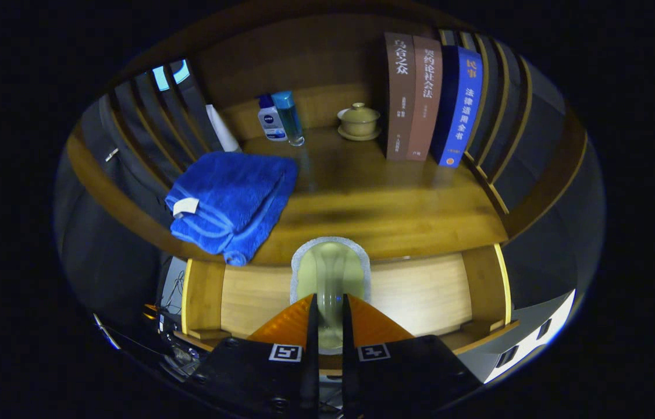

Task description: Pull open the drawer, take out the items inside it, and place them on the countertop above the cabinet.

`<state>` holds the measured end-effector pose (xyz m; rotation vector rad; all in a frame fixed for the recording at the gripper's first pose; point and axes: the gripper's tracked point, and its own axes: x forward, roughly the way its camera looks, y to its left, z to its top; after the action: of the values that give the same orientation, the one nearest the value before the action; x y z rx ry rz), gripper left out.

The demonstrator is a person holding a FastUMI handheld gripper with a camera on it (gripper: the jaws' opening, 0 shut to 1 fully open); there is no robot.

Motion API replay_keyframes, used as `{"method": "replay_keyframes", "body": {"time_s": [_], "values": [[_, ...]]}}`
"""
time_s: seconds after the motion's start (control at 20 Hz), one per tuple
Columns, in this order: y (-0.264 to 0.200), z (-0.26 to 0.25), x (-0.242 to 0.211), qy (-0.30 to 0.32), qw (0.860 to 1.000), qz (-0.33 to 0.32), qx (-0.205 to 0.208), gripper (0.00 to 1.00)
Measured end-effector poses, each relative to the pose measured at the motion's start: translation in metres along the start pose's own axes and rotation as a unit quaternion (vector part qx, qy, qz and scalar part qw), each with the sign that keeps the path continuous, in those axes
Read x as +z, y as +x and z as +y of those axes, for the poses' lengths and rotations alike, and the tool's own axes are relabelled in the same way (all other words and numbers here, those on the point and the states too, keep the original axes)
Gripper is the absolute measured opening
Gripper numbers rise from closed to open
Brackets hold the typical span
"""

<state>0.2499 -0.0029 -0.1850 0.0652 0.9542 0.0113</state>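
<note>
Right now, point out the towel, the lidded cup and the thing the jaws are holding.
towel (234, 198), gripper view, middle of the top fold.
lidded cup (358, 121), gripper view, on its bowl.
pale object (330, 273), gripper view, its upper part above the jaws.

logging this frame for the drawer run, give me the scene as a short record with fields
gripper: fingers closed on a pale cup-like item, apparently both pressing its thin wall
held item: lifted in front of the open drawer, just below the countertop edge
drawer: pulled open, light wood inside
countertop items: blue towel hanging over the front edge, two small bottles, lidded tea bowl, three upright books
task stage: item out of drawer, not yet set on countertop
</note>
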Motion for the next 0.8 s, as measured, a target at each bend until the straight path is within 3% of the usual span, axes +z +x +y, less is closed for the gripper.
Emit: {"method": "replay_keyframes", "body": {"time_s": [0.4, 0.8], "values": [[0.058, -0.003, 0.069, -0.009, 1.0, 0.017, -0.025, 0.2], [0.094, -0.009, 0.093, -0.023, 0.999, 0.025, -0.036, 0.2]]}}
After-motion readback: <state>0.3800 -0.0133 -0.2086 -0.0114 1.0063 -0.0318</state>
